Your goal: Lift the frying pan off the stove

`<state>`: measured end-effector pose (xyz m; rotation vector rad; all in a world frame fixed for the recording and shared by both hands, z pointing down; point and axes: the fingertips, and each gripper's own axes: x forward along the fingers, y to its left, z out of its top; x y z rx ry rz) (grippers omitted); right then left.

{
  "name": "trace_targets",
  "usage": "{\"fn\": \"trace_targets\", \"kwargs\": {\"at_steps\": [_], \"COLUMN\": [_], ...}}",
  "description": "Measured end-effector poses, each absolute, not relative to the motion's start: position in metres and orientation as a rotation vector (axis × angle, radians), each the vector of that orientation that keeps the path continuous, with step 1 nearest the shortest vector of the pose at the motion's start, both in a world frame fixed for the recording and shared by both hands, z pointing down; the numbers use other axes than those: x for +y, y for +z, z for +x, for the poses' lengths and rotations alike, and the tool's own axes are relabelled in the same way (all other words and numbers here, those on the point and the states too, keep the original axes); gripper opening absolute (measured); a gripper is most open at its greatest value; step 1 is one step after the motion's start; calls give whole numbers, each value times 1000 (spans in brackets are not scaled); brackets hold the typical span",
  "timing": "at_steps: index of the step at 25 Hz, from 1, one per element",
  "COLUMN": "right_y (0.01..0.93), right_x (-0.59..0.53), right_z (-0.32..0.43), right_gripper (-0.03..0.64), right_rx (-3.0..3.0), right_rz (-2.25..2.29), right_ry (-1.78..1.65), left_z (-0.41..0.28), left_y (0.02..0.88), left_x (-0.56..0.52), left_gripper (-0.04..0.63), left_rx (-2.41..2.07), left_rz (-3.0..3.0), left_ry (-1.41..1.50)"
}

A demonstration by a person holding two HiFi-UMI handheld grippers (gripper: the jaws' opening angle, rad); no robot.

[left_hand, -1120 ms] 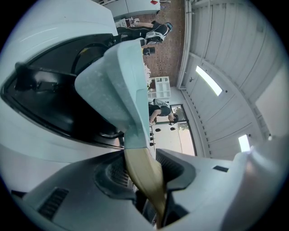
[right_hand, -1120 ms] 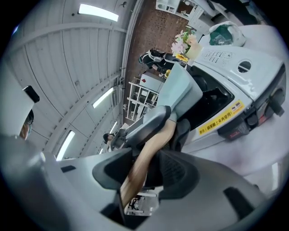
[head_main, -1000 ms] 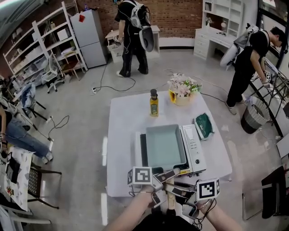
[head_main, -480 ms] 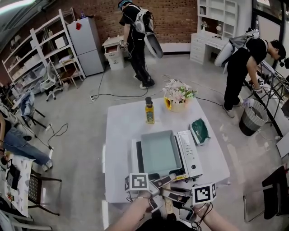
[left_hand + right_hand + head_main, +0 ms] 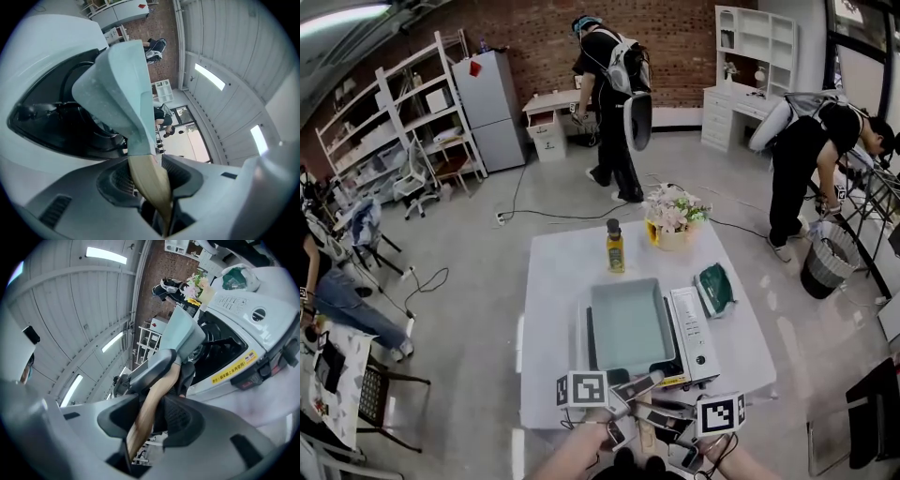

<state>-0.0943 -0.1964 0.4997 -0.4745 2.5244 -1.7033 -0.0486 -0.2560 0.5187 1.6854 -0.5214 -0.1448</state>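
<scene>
Left gripper and right gripper pinch the wooden handle of the pale-teal square frying pan, the right's jaws just closing; next, lift level.

**Bare tabletop at the frame's left; upper and right parts of the table taken up**

The middle of the white square table is filled by a white tabletop stove bearing the pale green square frying pan. A bare strip is left along the table's left side. The upper edge is blocked by a yellow oil bottle and a basket of flowers. A green pouch is laid just right of the stove.
</scene>
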Motion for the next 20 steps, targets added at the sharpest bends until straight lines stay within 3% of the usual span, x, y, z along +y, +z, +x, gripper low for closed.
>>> {"fn": "trace_targets", "kwargs": {"at_steps": [20], "right_y": [440], "right_x": [-181], "right_z": [-79], "right_gripper": [156], "right_rx": [2652], "right_rz": [-490], "right_ry": [-1414], "left_z": [-34], "left_y": [438], "left_x": [-246], "left_gripper": [153], "left_rx": [-533], "left_rz": [1923], "left_ry": [-208]}}
